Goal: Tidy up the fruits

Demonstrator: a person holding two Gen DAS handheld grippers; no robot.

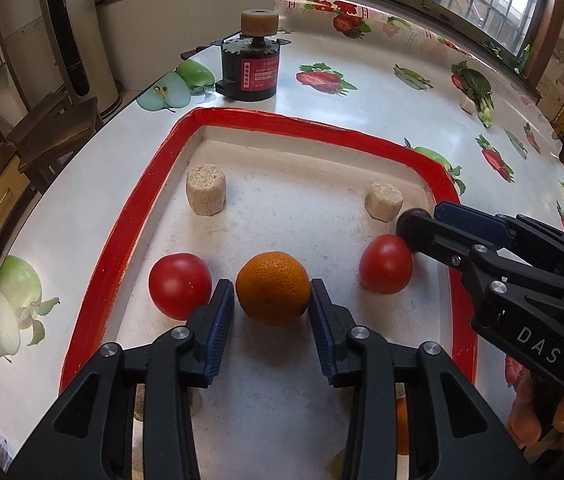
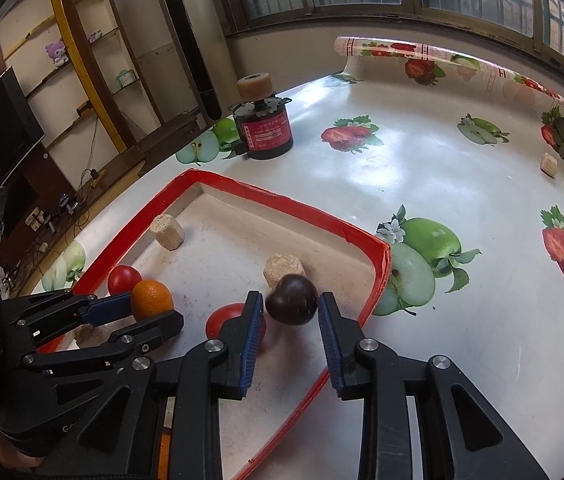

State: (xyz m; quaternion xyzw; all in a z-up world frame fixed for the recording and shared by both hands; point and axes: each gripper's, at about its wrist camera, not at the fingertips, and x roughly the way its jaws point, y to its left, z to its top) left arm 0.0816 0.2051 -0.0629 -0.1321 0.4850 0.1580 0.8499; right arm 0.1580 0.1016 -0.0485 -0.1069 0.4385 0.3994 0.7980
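Left gripper point(image 1: 272, 300), nearest the left wrist camera, points down into the tray point(image 1: 322, 124); its blue-padded fingers point(image 1: 220, 312) stand apart on either side of an orange point(image 1: 273, 288), which rests on the tray floor with a narrow gap visible at each pad. A red tomato point(image 1: 180, 285) lies just left of the left finger, touching or nearly touching it. A second red tomato point(image 1: 386, 264) lies to the right of the orange, near the tray's right wall.

Right gripper point(image 2: 290, 312), seen from its own camera, likewise points down into the tray point(image 2: 282, 200); its fingers point(image 2: 252, 332) stand apart around a dark purple-brown round fruit point(image 2: 292, 299), whose kind cannot be told. The fruit sits between the pads and clear of them. In the left wrist view the same gripper point(image 1: 422, 220) enters from the right, its near fingertip just beside the second tomato.

Farther in the tray stand two pale, faceted cork-like blocks point(image 1: 206, 194), one toward the far left corner and one point(image 1: 384, 202) toward the far right. The tray is white inside with a red rim and lies on a table covered with a fruit-printed cloth point(image 1: 362, 64). Beyond the tray stands a small black cylindrical motor point(image 1: 248, 68) with a red label, carrying a cork-like disc on its shaft. A further small pale block point(image 2: 549, 165) lies on the cloth, well apart to the far right.
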